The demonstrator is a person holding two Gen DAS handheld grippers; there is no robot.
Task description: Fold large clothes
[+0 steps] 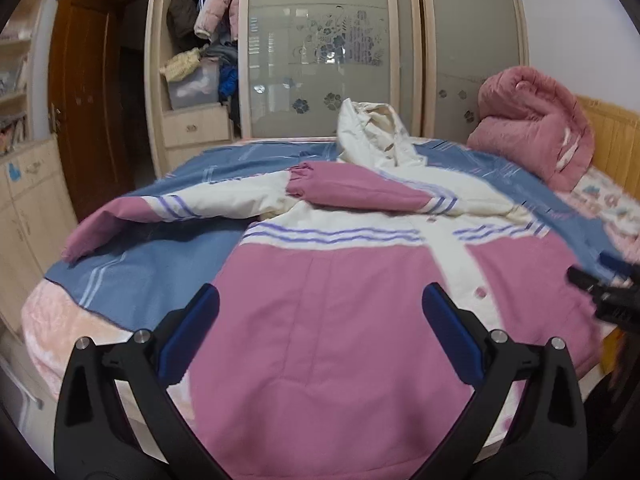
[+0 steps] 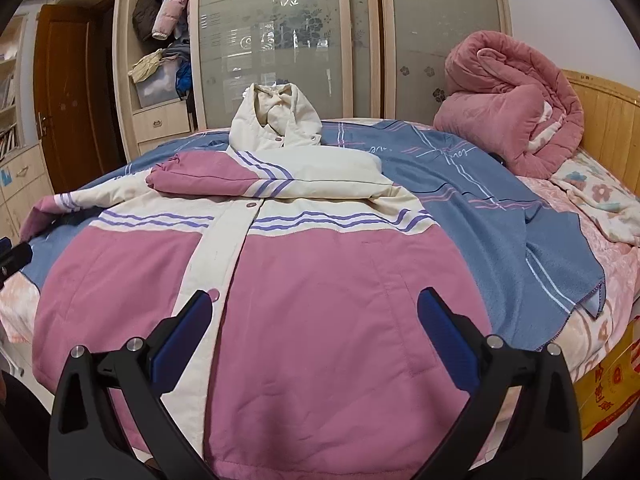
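- Right gripper (image 2: 314,334): jaws spread wide above the hem, holding nothing.
- Pink-and-cream hooded jacket (image 2: 304,280): front up, one sleeve (image 2: 256,180) folded across chest.
- Blue blanket (image 2: 480,208) beneath.

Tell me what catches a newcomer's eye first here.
A big pink and cream jacket lies spread front-up on the bed, one sleeve folded across its chest and the other sleeve stretched out to the side. Behind it, at the wooden headboard, sits a rolled pink quilt. Both tongs, left and right, hover open over the hem.
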